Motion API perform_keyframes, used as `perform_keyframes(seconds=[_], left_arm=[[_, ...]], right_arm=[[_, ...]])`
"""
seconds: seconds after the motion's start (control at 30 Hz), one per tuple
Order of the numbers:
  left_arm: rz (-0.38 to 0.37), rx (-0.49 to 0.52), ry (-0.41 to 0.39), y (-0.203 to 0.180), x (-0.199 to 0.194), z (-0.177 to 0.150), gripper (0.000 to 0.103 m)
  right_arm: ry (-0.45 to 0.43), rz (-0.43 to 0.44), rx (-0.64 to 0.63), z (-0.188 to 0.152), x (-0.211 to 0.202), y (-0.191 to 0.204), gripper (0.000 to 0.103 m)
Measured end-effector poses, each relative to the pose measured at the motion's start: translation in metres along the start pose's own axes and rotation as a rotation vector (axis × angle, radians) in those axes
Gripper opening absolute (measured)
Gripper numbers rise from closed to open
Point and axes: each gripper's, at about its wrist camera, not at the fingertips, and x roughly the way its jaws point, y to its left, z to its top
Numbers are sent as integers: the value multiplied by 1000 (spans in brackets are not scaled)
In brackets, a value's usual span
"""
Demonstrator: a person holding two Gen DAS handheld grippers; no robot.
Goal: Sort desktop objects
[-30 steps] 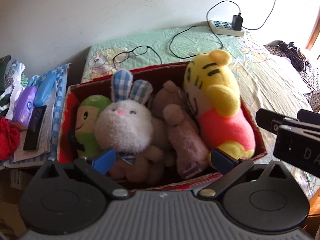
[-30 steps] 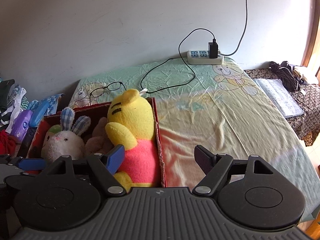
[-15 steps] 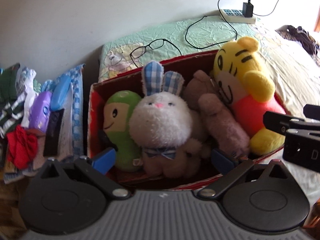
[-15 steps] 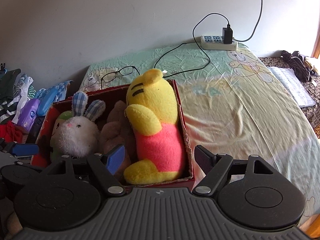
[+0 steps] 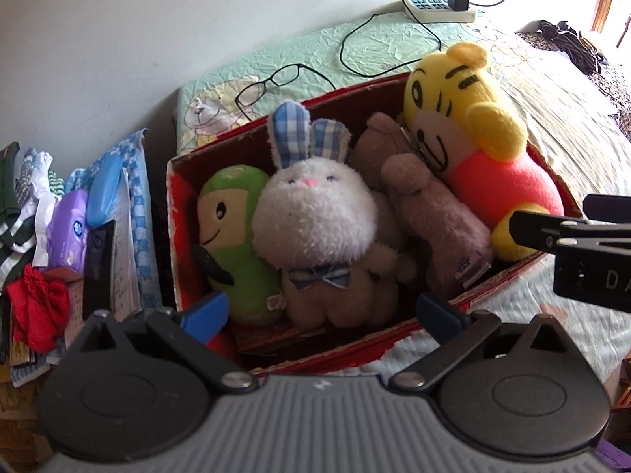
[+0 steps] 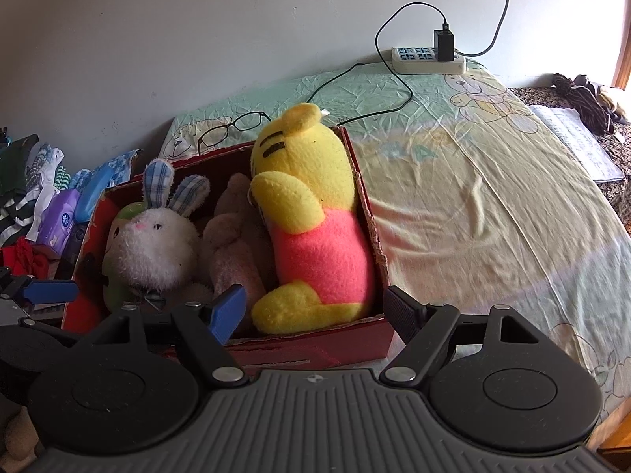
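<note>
A red cardboard box [image 5: 185, 165] [image 6: 368, 213] on the bed holds several plush toys: a green doll [image 5: 232, 236], a white rabbit with checked ears [image 5: 315, 216] [image 6: 154, 244], a brown plush [image 5: 434, 213] [image 6: 232, 252] and a yellow tiger in pink [image 5: 473, 126] [image 6: 311, 205]. My left gripper [image 5: 321, 311] hangs open over the box's near edge, in front of the rabbit. My right gripper [image 6: 315, 307] is open at the box's near right corner, by the tiger's foot; its fingers [image 5: 552, 232] show at the right of the left wrist view.
Black glasses [image 5: 272, 82] [image 6: 232, 128] and a charger cable [image 6: 394, 90] lie behind the box; a power strip [image 6: 426, 59] sits by the wall. Clutter on the left: a purple tissue pack [image 5: 67, 228], a blue case [image 5: 104, 185], a dark remote [image 5: 98, 264], red cloth [image 5: 35, 311]. Bare sheet [image 6: 493, 216] lies right.
Both views have shifted, so the box and toys now sit further right in each. The left gripper is a little higher over the box. Both grippers stay open.
</note>
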Motion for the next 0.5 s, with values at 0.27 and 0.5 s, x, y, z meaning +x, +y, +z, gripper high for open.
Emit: perform_keyframes(seconds=[0.27, 0.5], left_arm=[[-55, 79, 2, 4, -3, 1, 102], [-86, 93, 5, 12, 1, 8, 101]], right_arm=[[-2, 9, -7, 2, 1, 10, 79], [-5, 14, 2, 5, 3, 12, 79]])
